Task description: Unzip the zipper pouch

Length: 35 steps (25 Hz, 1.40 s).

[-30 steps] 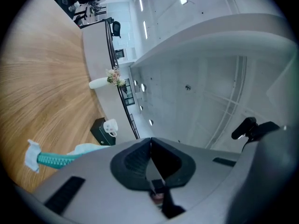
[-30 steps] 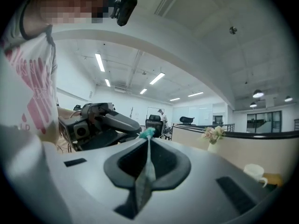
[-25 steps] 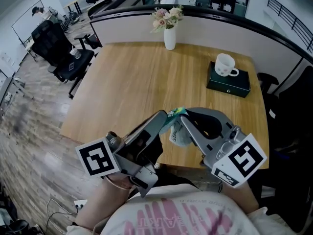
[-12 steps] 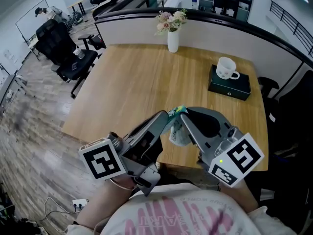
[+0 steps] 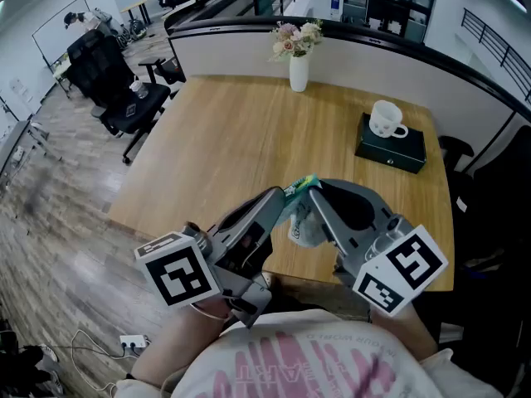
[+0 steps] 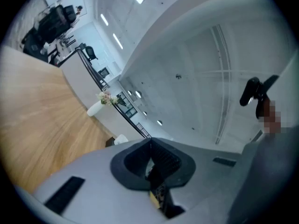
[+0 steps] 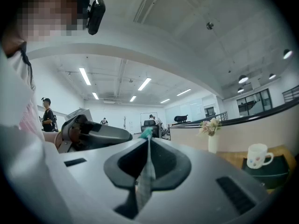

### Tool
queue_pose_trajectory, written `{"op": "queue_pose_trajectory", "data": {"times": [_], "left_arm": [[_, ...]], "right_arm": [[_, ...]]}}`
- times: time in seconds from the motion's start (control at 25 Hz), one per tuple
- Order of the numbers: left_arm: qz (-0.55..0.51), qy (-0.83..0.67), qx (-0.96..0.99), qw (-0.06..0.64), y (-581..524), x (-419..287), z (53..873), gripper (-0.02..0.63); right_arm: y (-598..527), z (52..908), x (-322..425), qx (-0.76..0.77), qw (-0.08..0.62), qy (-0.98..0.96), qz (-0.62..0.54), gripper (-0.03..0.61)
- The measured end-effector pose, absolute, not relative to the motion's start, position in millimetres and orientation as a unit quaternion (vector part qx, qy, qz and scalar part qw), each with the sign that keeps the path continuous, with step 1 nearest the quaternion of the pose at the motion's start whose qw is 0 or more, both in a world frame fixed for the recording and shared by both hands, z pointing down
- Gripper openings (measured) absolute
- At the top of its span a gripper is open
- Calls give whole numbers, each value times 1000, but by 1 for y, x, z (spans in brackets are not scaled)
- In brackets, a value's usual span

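I hold the zipper pouch (image 5: pixel 304 229) in the air above the near edge of the table (image 5: pixel 224 131). My left gripper (image 5: pixel 280 197) is clamped on a small dark piece at its top (likely the zipper pull). My right gripper (image 5: pixel 313 191) pinches the teal-edged fabric beside it. The tips nearly touch, so I judge the zip unopened, with the whole pull left to do.
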<state>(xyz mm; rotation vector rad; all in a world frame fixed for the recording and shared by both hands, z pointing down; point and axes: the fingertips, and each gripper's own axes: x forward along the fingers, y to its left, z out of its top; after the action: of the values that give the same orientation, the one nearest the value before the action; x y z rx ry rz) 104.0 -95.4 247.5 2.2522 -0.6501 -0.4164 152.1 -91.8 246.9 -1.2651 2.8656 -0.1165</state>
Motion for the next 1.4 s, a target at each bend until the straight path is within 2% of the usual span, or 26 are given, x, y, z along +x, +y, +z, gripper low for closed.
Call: {"op": "queue_pose_trajectory", "data": {"times": [0.28, 1.4], "left_arm": [[-152, -268, 888, 341, -85, 100, 243, 5], [-153, -299, 884, 326, -72, 80, 244, 6]], "right_arm": [[-83, 241, 152, -400, 13, 916, -36, 9], [-79, 221, 167, -434, 47, 899, -26, 11]]}}
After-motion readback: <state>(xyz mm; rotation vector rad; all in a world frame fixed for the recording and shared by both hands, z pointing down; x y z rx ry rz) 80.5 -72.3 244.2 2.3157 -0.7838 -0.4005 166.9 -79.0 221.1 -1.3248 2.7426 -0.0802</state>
